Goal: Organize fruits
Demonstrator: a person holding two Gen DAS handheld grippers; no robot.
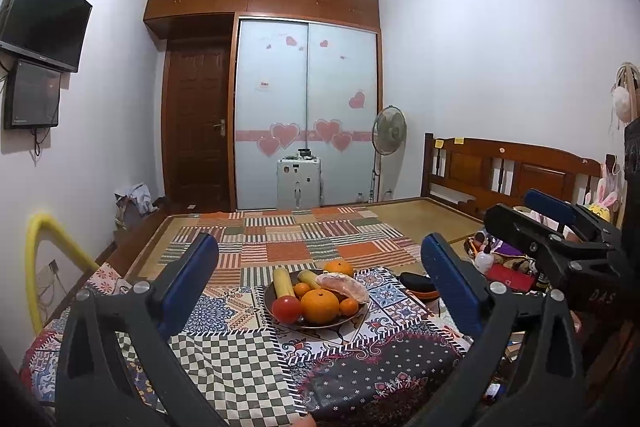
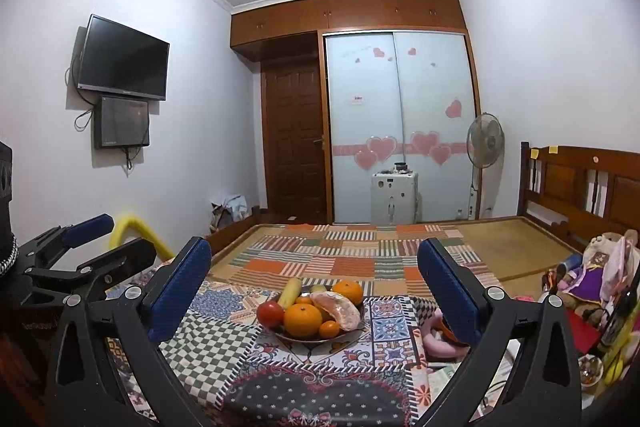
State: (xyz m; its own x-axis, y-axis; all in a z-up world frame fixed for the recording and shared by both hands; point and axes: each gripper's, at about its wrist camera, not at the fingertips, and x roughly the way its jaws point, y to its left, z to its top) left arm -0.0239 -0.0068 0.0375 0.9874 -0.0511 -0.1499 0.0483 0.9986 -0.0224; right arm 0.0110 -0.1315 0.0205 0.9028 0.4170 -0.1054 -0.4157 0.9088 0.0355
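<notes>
Nearest to us, our left gripper (image 1: 320,275) hangs above the patchwork patterned tablecloth (image 1: 224,359) with its blue-padded jaws spread wide and nothing between them. Our right gripper (image 2: 314,281) hovers the same way, jaws wide apart and empty; from the left wrist view we also see it off to the right (image 1: 560,227), and from the right wrist view the left one shows at the left edge (image 2: 80,247).

Just beyond both pairs of fingers, on the cloth, stands the shallow dark metal bowl (image 1: 280,321) holding the fruit. At its front lie a round red tomato (image 1: 286,309) and, touching it, a large orange (image 1: 320,305), with a small mandarin (image 1: 349,306) beside that. A peeled pale-pink pomelo segment (image 1: 342,286) rests across the right side of the pile. Behind them a yellow banana (image 1: 283,282) leans on the left rim, and a second large orange (image 1: 338,267) sits at the back. In the right wrist view the bowl (image 2: 362,319) appears centred between our fingers, the tomato (image 2: 270,313) at its left.

Farther off, a striped orange-and-green patchwork blanket (image 1: 300,239) covers the bed, whose brown wooden headboard (image 1: 512,167) stands to the right. At the far wall we see a white box-like appliance (image 1: 298,182), a standing fan (image 1: 389,131), a sliding wardrobe with pink heart stickers (image 1: 306,115) and a dark wooden door (image 1: 198,123). A black flat television (image 1: 44,15) hangs on the left wall.
</notes>
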